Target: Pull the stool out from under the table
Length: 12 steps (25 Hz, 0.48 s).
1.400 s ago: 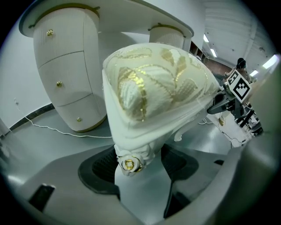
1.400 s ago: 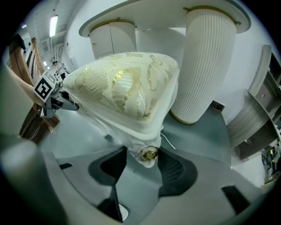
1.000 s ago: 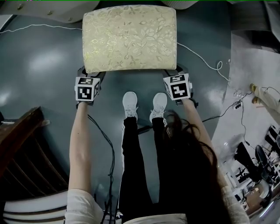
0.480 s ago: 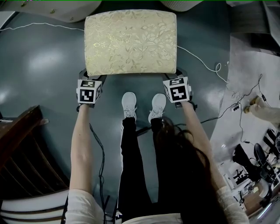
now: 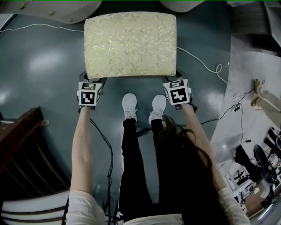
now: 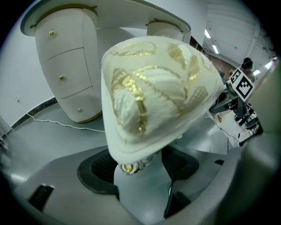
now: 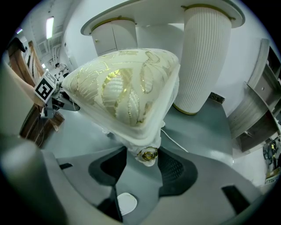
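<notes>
The stool (image 5: 131,44), with a cream cushion patterned in gold flowers, stands on the grey floor just in front of the person's shoes. My left gripper (image 5: 94,80) reaches under its near left corner and my right gripper (image 5: 178,75) under its near right corner. In the left gripper view the cushion corner (image 6: 162,92) looms overhead, and a white leg top with a gold stud sits between the dark pads (image 6: 102,168) of my left gripper (image 6: 138,166). The right gripper view shows the same at the other corner (image 7: 123,96), with my right gripper (image 7: 142,166) closed round that leg.
The white dressing table (image 5: 52,11) rises just behind the stool, with a drawer pedestal (image 6: 66,66) and a ribbed pedestal (image 7: 204,57). A white cable (image 5: 202,63) runs over the floor at the right. Dark wooden furniture (image 5: 22,145) stands at the near left.
</notes>
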Each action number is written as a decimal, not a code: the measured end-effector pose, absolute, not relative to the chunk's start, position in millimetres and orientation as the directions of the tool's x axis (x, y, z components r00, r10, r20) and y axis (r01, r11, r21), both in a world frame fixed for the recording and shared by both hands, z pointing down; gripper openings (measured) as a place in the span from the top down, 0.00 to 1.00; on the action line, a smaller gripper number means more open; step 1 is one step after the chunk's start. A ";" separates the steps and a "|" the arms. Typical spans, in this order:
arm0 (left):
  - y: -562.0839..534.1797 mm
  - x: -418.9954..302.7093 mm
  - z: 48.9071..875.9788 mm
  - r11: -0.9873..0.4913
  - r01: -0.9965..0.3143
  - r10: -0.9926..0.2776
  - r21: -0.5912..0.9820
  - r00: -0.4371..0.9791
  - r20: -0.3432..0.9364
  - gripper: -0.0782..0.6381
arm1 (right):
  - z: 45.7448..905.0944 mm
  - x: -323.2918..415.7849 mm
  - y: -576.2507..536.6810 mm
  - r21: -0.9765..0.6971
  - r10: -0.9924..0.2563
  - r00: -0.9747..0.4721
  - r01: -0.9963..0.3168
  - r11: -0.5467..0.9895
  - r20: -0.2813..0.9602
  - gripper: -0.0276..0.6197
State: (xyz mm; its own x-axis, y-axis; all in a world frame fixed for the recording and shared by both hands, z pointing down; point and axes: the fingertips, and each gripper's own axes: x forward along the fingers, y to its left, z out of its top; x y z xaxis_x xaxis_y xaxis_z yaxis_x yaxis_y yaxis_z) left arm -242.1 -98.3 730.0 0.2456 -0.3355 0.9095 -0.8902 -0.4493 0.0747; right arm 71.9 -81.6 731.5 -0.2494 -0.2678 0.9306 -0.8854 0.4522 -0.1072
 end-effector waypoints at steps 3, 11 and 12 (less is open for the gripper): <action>-95.2 -242.7 734.5 -0.391 -0.914 -0.323 0.104 0.242 0.915 0.44 | 732.2 71.2 -79.4 -0.118 -0.265 -0.251 -0.894 0.432 0.931 0.59; -82.7 -245.8 718.7 -0.321 -0.941 -0.319 0.104 0.211 0.924 0.44 | 716.4 72.5 -66.4 -0.193 -0.229 -0.278 -0.923 0.333 0.933 0.50; -82.3 -246.5 714.1 -0.313 -0.944 -0.317 0.103 0.206 0.926 0.44 | 710.4 74.5 -65.1 -0.188 -0.226 -0.273 -0.923 0.336 0.935 0.50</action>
